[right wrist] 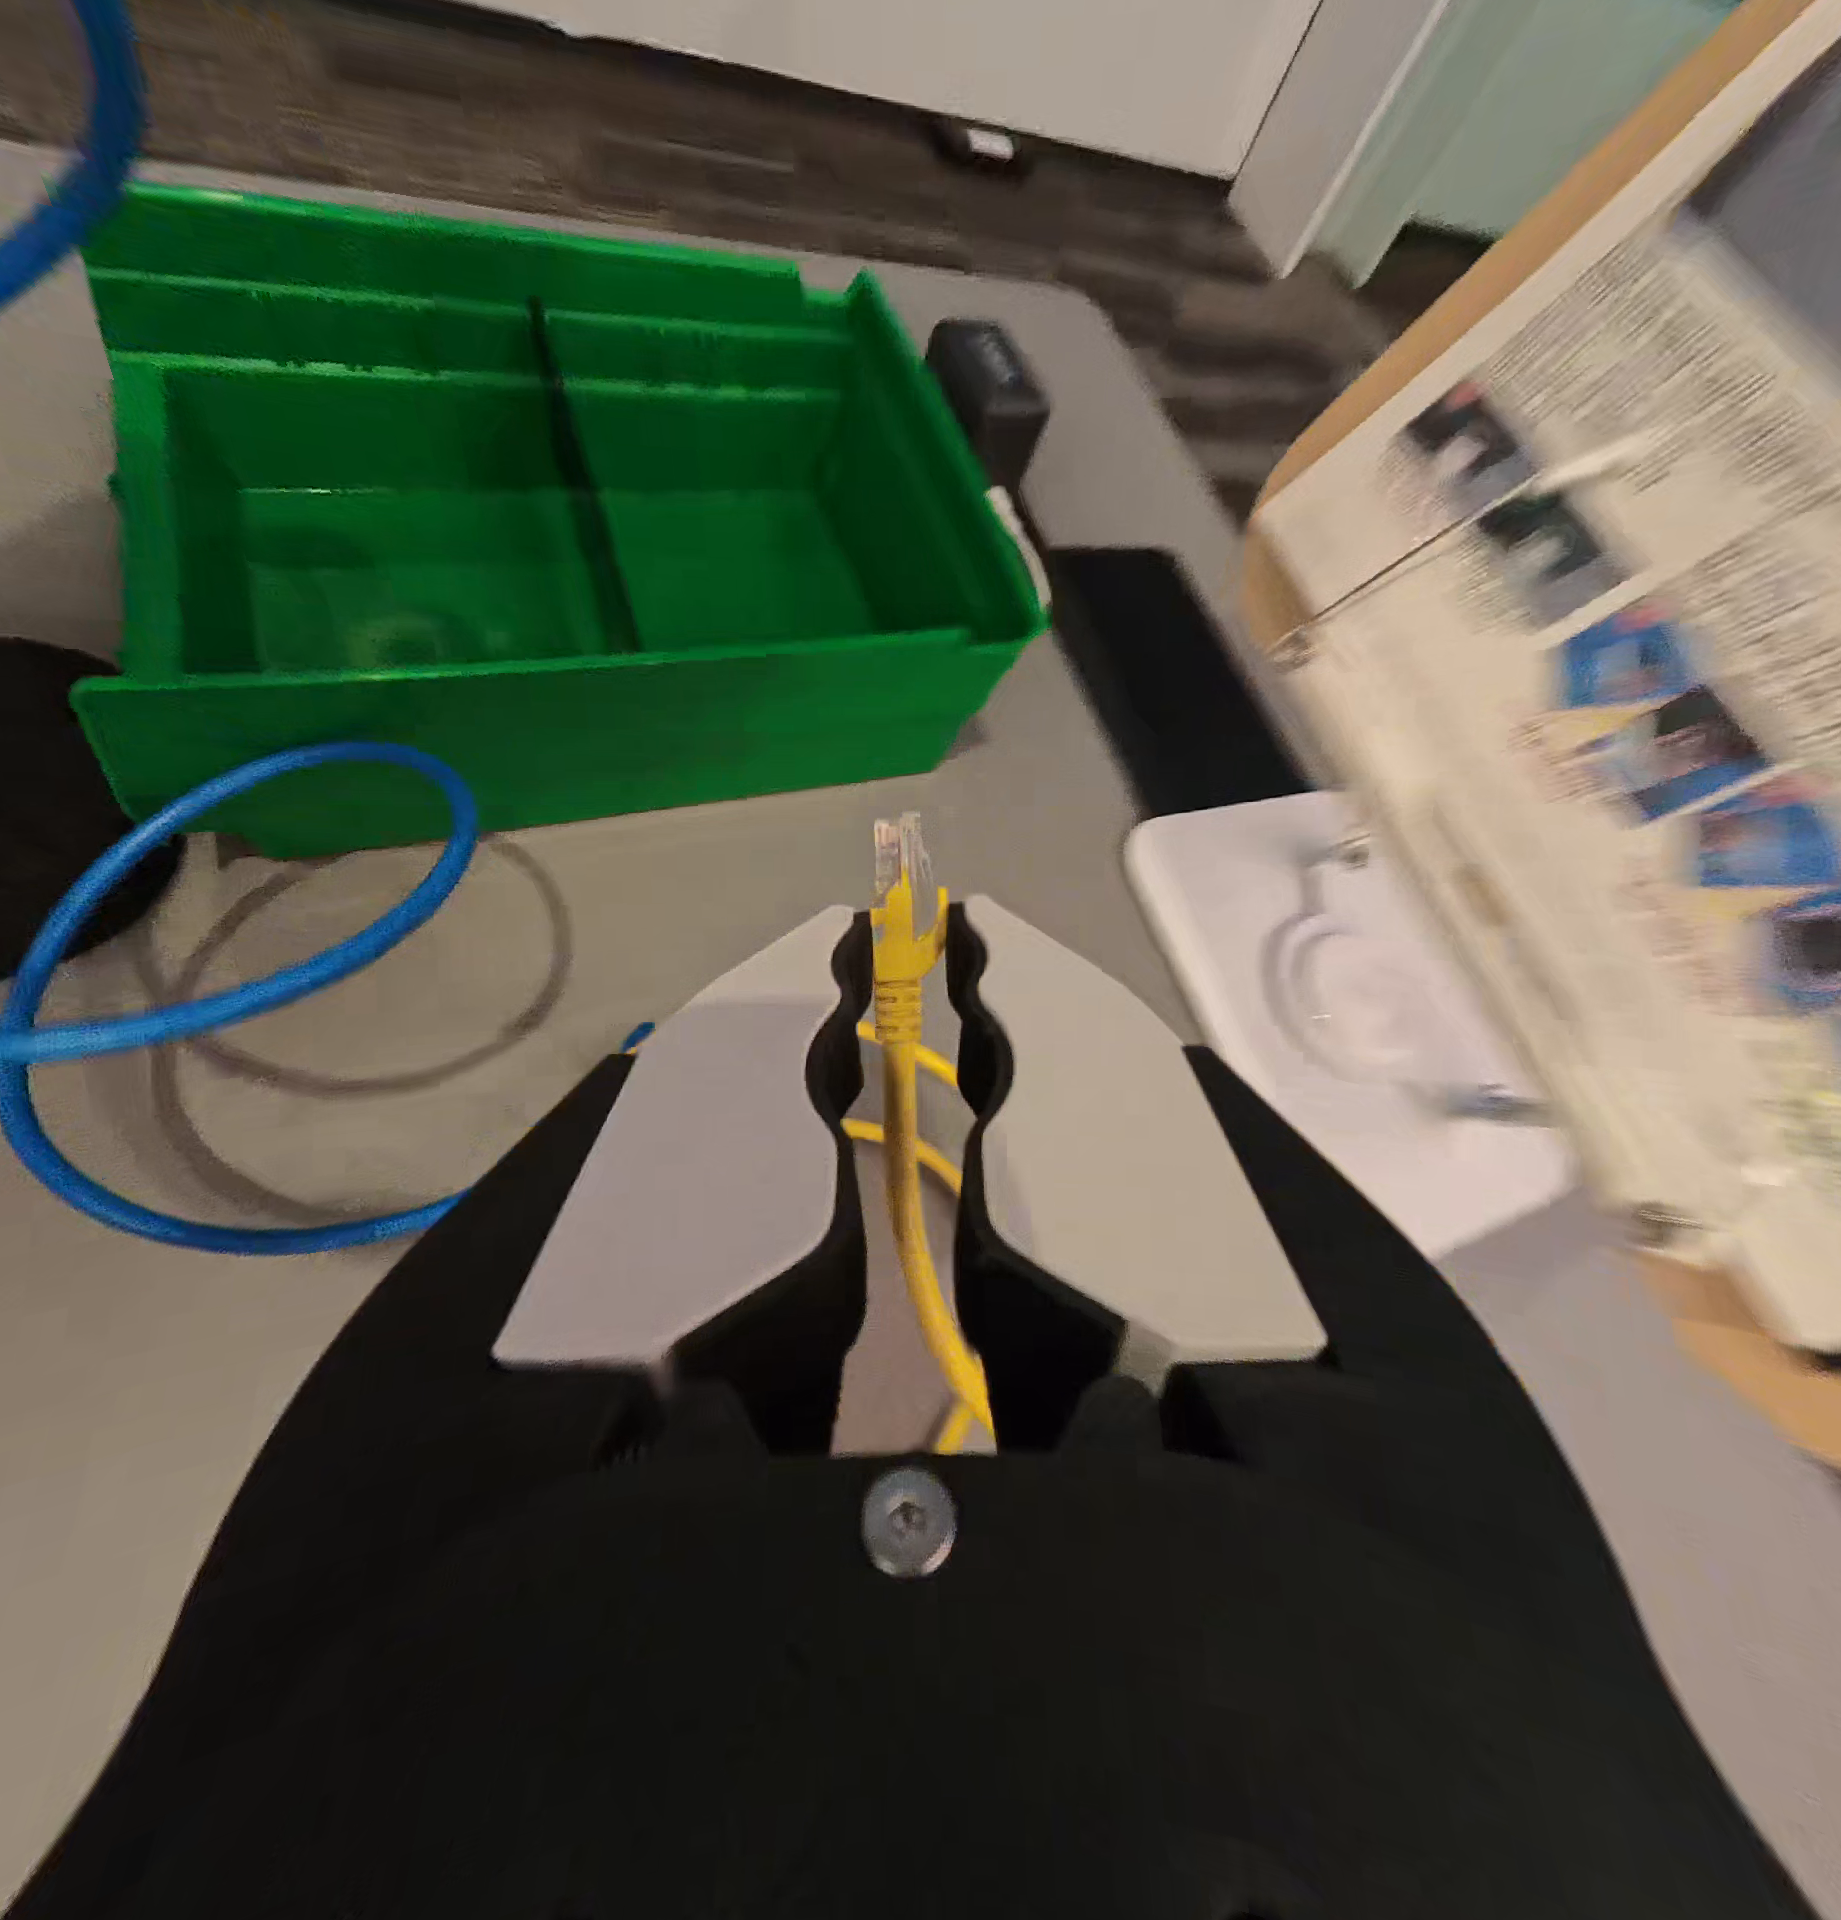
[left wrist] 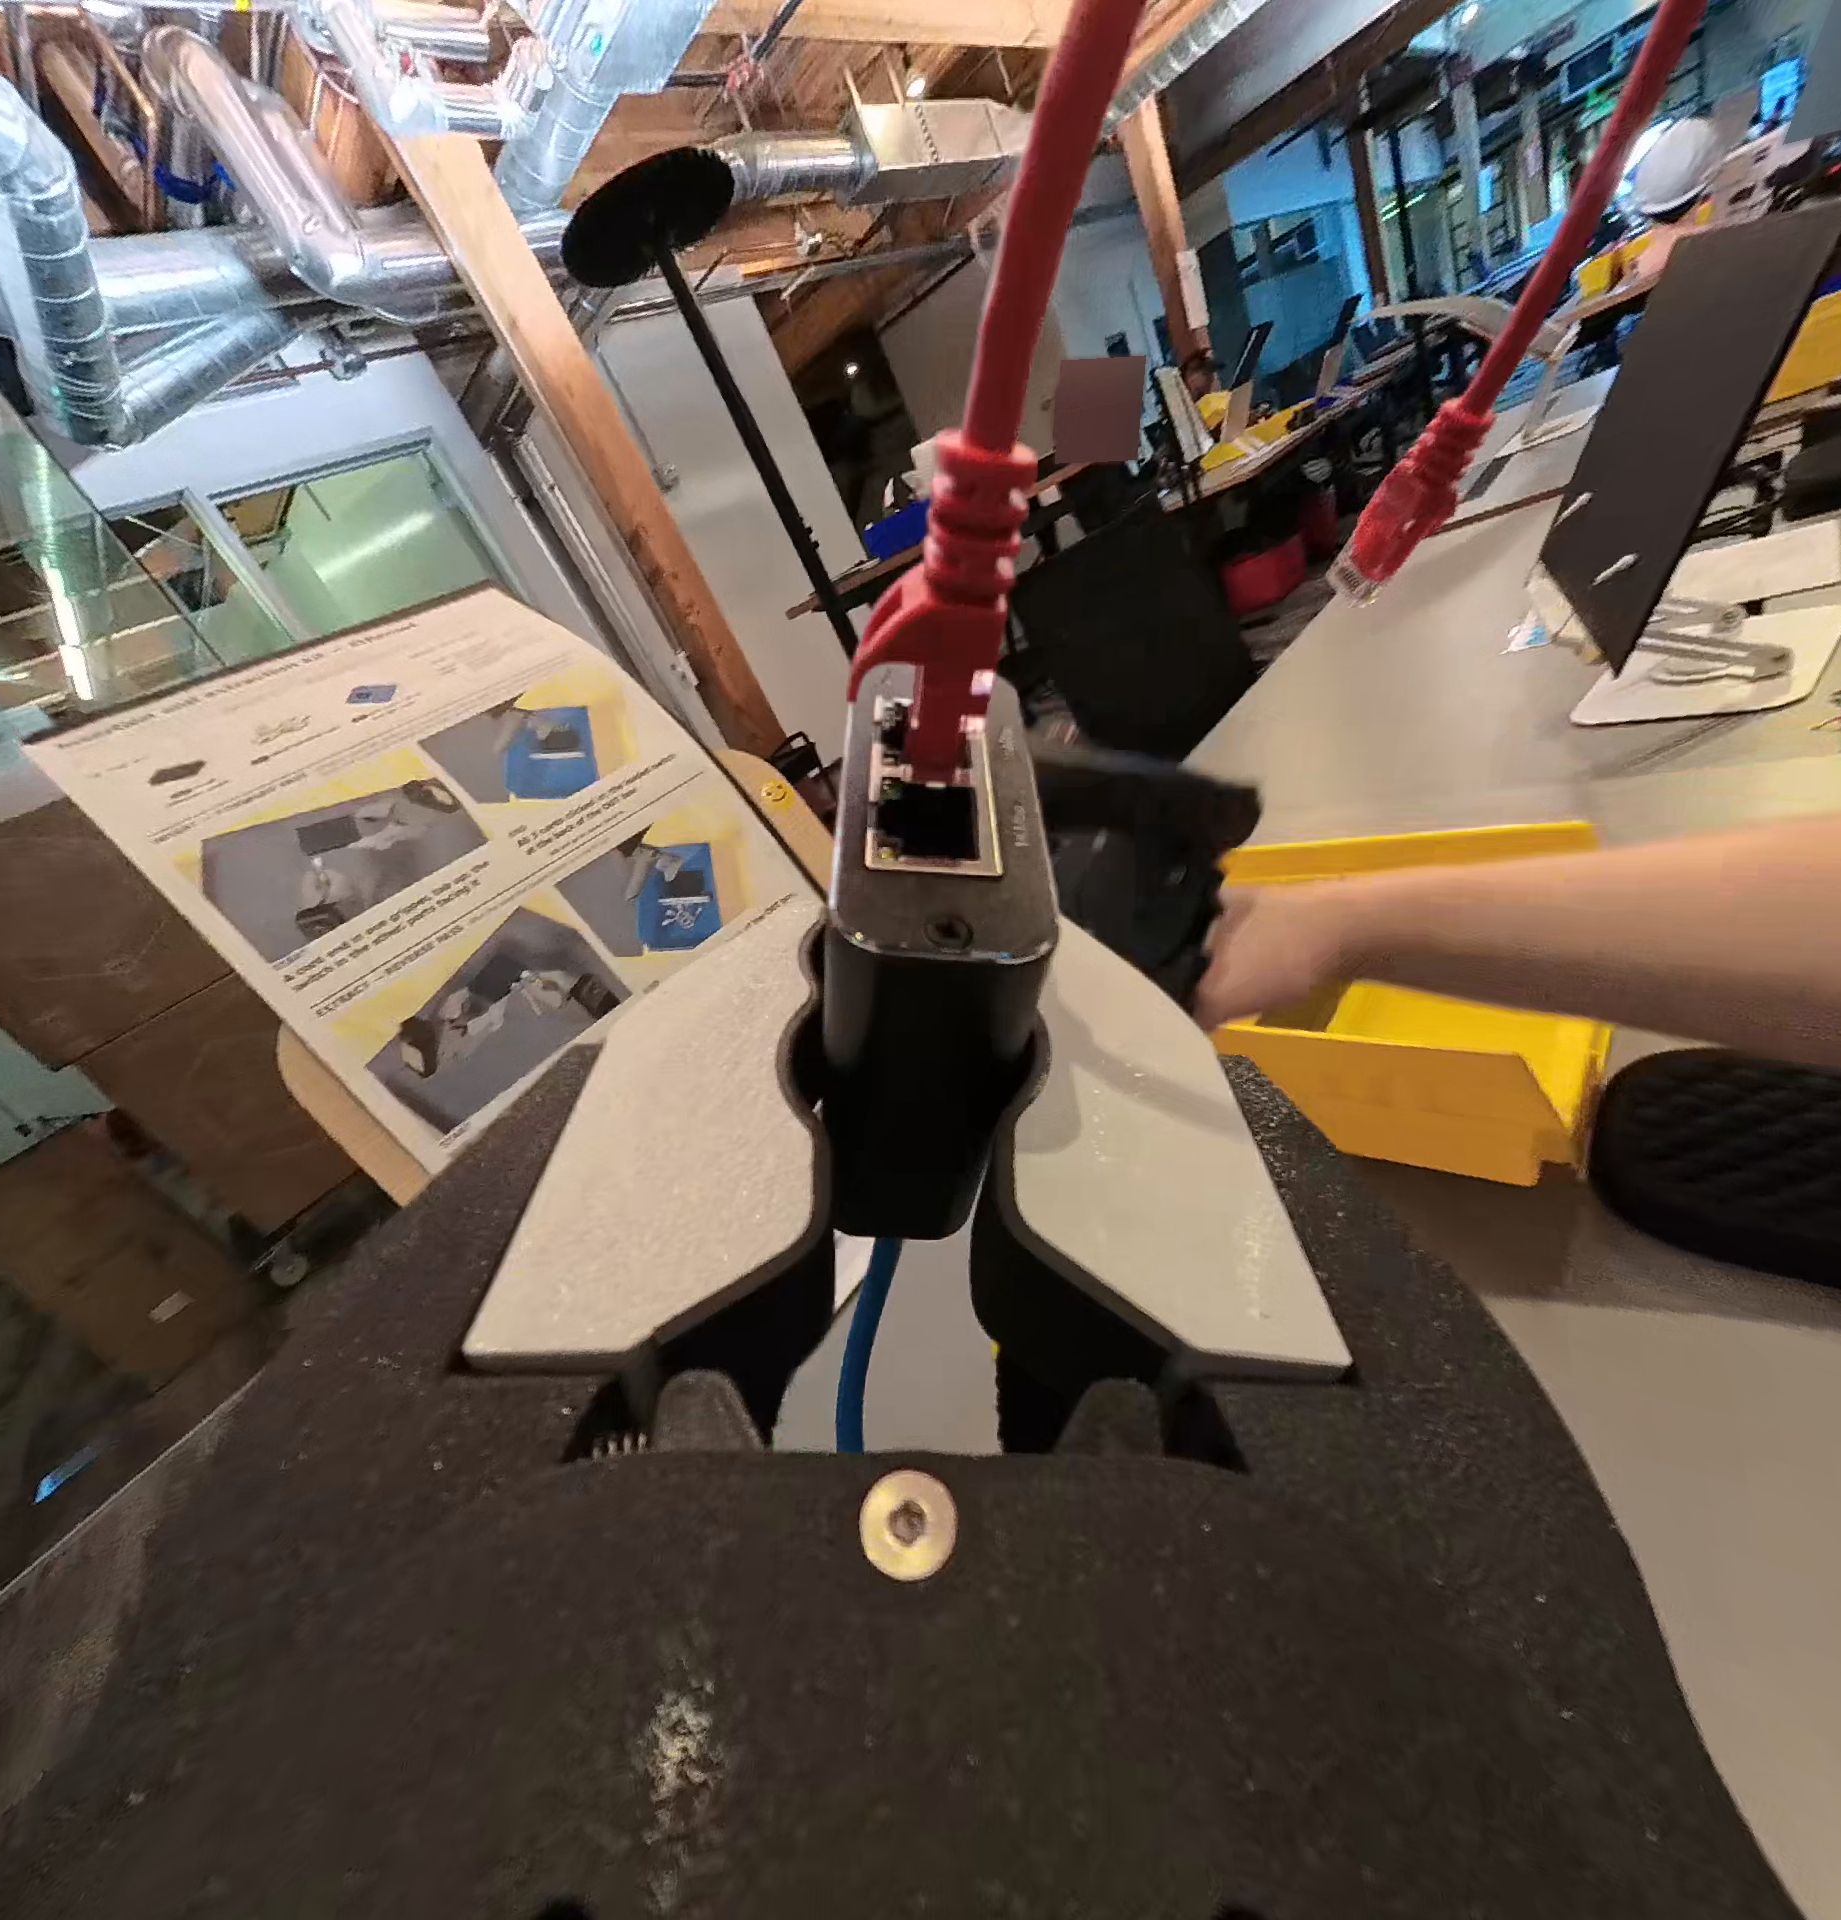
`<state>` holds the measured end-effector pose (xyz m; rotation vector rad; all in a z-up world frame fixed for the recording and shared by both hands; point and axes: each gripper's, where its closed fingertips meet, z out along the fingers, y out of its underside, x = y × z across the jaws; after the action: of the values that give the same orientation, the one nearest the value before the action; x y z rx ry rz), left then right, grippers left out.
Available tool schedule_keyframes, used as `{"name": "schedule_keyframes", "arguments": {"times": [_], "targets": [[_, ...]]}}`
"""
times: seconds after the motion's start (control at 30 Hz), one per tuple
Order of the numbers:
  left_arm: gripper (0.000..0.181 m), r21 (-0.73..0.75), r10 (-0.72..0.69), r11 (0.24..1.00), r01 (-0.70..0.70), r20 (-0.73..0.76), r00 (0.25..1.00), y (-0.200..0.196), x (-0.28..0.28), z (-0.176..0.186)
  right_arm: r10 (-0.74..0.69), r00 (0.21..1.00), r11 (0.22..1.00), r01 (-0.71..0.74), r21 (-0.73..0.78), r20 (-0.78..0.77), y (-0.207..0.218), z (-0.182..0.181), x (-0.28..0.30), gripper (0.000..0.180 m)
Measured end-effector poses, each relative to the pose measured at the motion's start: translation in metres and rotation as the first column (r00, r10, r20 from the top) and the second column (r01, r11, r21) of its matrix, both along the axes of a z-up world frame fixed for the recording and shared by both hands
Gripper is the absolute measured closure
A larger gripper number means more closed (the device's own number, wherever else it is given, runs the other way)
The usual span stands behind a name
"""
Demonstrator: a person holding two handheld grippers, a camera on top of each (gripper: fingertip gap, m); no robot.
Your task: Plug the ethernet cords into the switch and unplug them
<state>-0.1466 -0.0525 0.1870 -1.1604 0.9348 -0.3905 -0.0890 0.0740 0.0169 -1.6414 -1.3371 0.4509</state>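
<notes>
Two tools, left tool (left wrist: 921, 1023) clamped on black switch (left wrist: 931, 935) with red cord (left wrist: 963, 582) plugged in, right tool (right wrist: 903, 935) clamped on yellow cord (right wrist: 900, 987)

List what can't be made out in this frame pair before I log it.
- Left wrist view: the switch's far ports, hidden behind the red cord's plug.
- Left wrist view: the blue cord's upper end, hidden under the switch.
- Left wrist view: the right gripper, blurred, partly behind the switch.
- Right wrist view: the poster board, motion-blurred.
- Right wrist view: the yellow cord's far end, hidden below the gripper.
</notes>
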Motion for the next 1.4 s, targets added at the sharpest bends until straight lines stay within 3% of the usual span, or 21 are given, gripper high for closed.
{"name": "schedule_keyframes", "arguments": {"times": [0.1,0.23,0.3,0.4,0.53,0.67,0.83,0.9,1.0,1.07,1.1,1.23,1.4], "targets": [[0.154,-0.025,-0.02,0.999,0.02,0.014,1.0,-0.002,0.0,0.0,-0.004,0.994,0.988,-0.014,-0.157,-0.112,-0.002,-0.033,-0.025,0.164],[0.155,-0.079,-0.069,0.994,0.076,0.085,0.994,-0.008,-0.007,0.007,-0.13,0.974,0.98,0.099,-0.171,-0.183,0.015,-0.037,-0.014,0.165],[0.155,-0.105,-0.084,0.99,0.094,0.102,0.991,-0.01,-0.011,0.007,-0.122,0.991,0.982,0.113,-0.154,-0.051,0.012,-0.056,0.0,0.164],[0.155,-0.114,-0.038,0.993,0.043,0.05,0.998,-0.002,-0.016,0.0,0.008,0.99,0.98,0.02,-0.198,0.143,-0.027,-0.091,0.01,0.157],[0.155,-0.126,0.008,0.992,-0.007,0.012,1.0,0.007,-0.016,-0.007,-0.133,0.935,0.963,0.2,-0.179,0.329,-0.059,-0.116,0.046,0.127],[0.155,-0.137,0.025,0.99,-0.025,-0.002,1.0,0.015,-0.013,-0.011,-0.278,0.922,0.924,0.333,-0.188,0.269,-0.093,-0.096,0.059,0.13],[0.154,-0.142,0.04,0.989,-0.041,-0.01,0.999,0.019,-0.014,-0.014,-0.21,0.977,0.895,0.202,-0.398,0.024,-0.12,-0.053,0.022,0.14],[0.155,-0.133,0.046,0.99,-0.045,0.001,0.999,0.018,-0.017,-0.011,-0.261,0.964,0.858,0.256,-0.446,0.05,-0.099,-0.067,0.014,0.149],[0.154,-0.128,0.039,0.991,-0.036,0.018,0.999,0.014,-0.021,-0.007,-0.238,0.963,0.736,0.265,-0.622,0.129,-0.082,-0.117,-0.003,0.148],[0.154,-0.125,0.034,0.992,-0.032,0.02,0.999,0.012,-0.022,-0.006,-0.215,0.974,0.591,0.189,-0.784,0.072,-0.083,-0.129,-0.022,0.155],[0.155,-0.124,0.036,0.992,-0.034,0.019,0.999,0.013,-0.023,-0.006,-0.218,0.975,0.557,0.159,-0.815,0.042,-0.08,-0.129,-0.028,0.16],[0.155,-0.129,0.031,0.991,-0.031,0.001,1.0,0.015,-0.021,-0.009,-0.207,0.964,0.637,0.262,-0.725,0.167,-0.067,-0.143,-0.022,0.165],[0.154,-0.124,0.035,0.992,-0.038,-0.03,0.999,0.018,-0.016,-0.014,-0.148,0.956,0.606,0.29,-0.74,0.254,-0.074,-0.154,-0.018,0.164]]}}
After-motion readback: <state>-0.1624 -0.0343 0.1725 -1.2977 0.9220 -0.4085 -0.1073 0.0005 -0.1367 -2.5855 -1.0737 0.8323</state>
